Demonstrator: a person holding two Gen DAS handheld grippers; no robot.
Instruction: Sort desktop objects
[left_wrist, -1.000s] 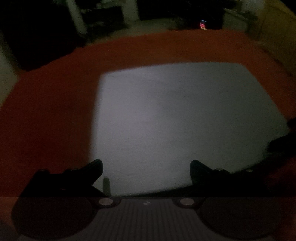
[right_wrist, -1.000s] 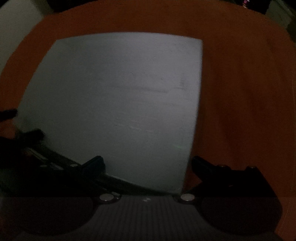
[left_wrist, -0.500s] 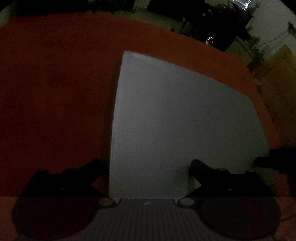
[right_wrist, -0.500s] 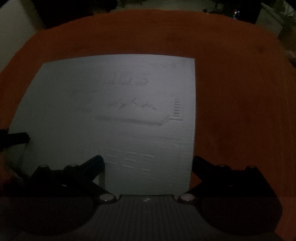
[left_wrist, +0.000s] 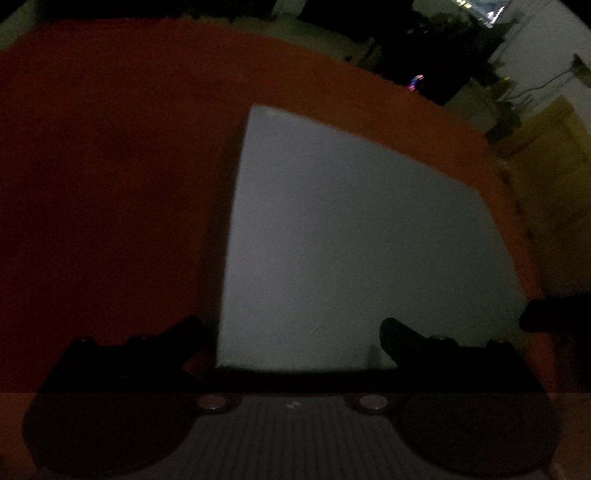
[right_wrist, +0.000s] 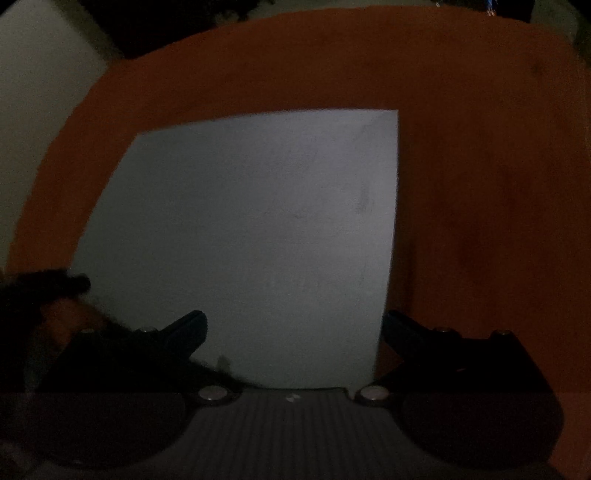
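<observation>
A white sheet of paper (left_wrist: 362, 243) lies flat on the dark red-brown table (left_wrist: 103, 184); it also shows in the right wrist view (right_wrist: 251, 229). My left gripper (left_wrist: 291, 332) is open over the sheet's near left part, its left finger off the paper's left edge. My right gripper (right_wrist: 293, 325) is open over the sheet's near right part, its right finger just past the paper's right edge. Each gripper's tip shows at the side of the other's view, the right one (left_wrist: 546, 314) and the left one (right_wrist: 55, 284). The scene is very dim.
The table's far edge (left_wrist: 332, 62) curves across the top, with dark furniture and a small lit object (left_wrist: 415, 82) behind. A yellowish cabinet (left_wrist: 554, 177) stands at the right. A pale wall (right_wrist: 33, 110) lies beyond the table's left side.
Both grippers have shifted over the paper; the sheet's edges now sit differently in each view. The faint print seen on the paper half a second ago no longer shows. Both grippers stay open.
</observation>
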